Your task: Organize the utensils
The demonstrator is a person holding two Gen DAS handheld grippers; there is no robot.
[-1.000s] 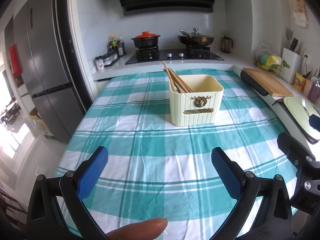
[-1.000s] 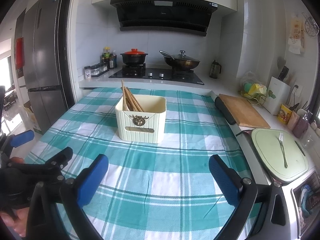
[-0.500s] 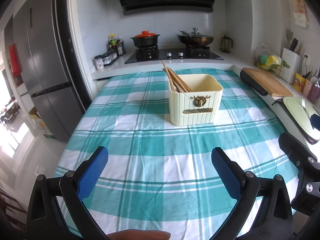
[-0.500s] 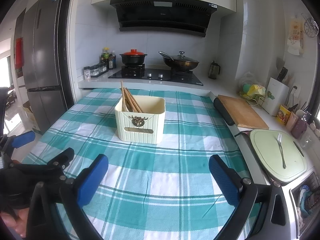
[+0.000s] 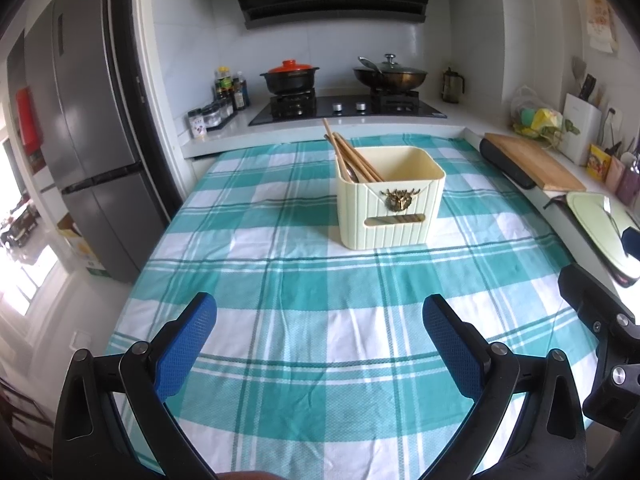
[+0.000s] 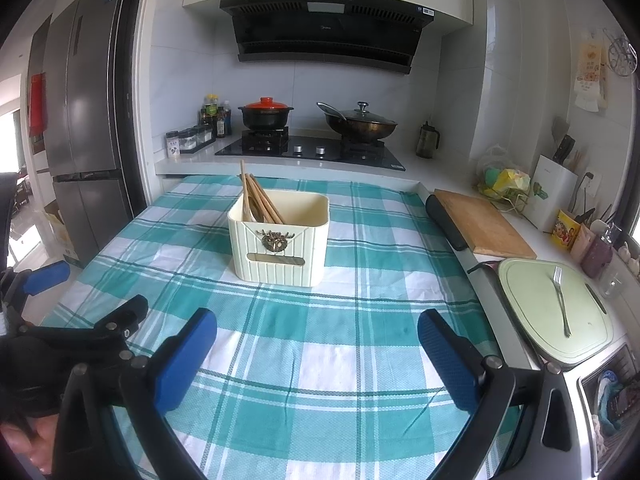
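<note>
A cream utensil box [image 5: 390, 202] [image 6: 280, 240] with a brass deer emblem stands in the middle of the teal checked tablecloth [image 5: 320, 300] [image 6: 320, 340]. Wooden chopsticks [image 5: 348, 152] [image 6: 256, 196] and a spoon lean in its left corner. My left gripper [image 5: 320, 340] hovers open over the cloth's near part, nothing between its blue pads. My right gripper [image 6: 316, 352] is open too, well short of the box. A metal fork [image 6: 560, 300] lies on a pale green board [image 6: 532, 292] [image 5: 592, 216] at the right.
Behind the table is a counter with a gas hob, a red-lidded pot [image 5: 290, 76] and a wok [image 5: 390, 74]. A wooden cutting board [image 6: 484, 224] lies at the right, a grey fridge [image 5: 80, 140] stands at the left. Jars line the counter's left end.
Both views have barely shifted. The fingertip at the bottom edge of the left wrist view has slid almost out of sight. Both grippers stay open.
</note>
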